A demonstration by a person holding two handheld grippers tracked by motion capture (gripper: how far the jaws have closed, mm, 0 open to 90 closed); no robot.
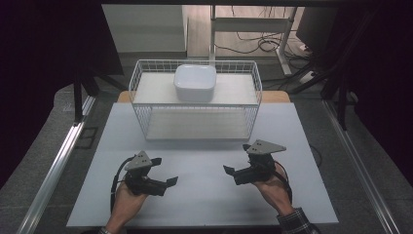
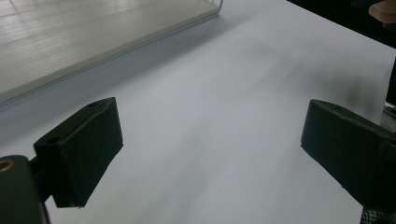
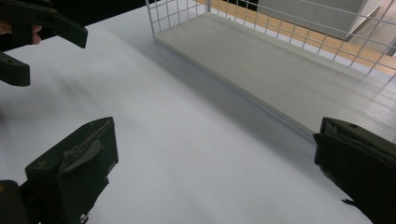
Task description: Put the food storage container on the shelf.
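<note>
On white tabletop [image 1: 204, 195]: left gripper [image 1: 163, 170], right gripper [image 1: 236, 158] both splayed, empty; white dish [image 1: 195, 82] atop wire rack [image 1: 141, 114], easily toppled if nudged.

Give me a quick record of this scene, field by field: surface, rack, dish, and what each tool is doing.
Surface: white table
Rack: white wire rack with two shelves, at the table's far side
Dish: white square bowl on the top shelf; lower shelf bare
Left tool: open, holding nothing, over the table near the person
Right tool: open, holding nothing, over the table nearer the rack
</note>
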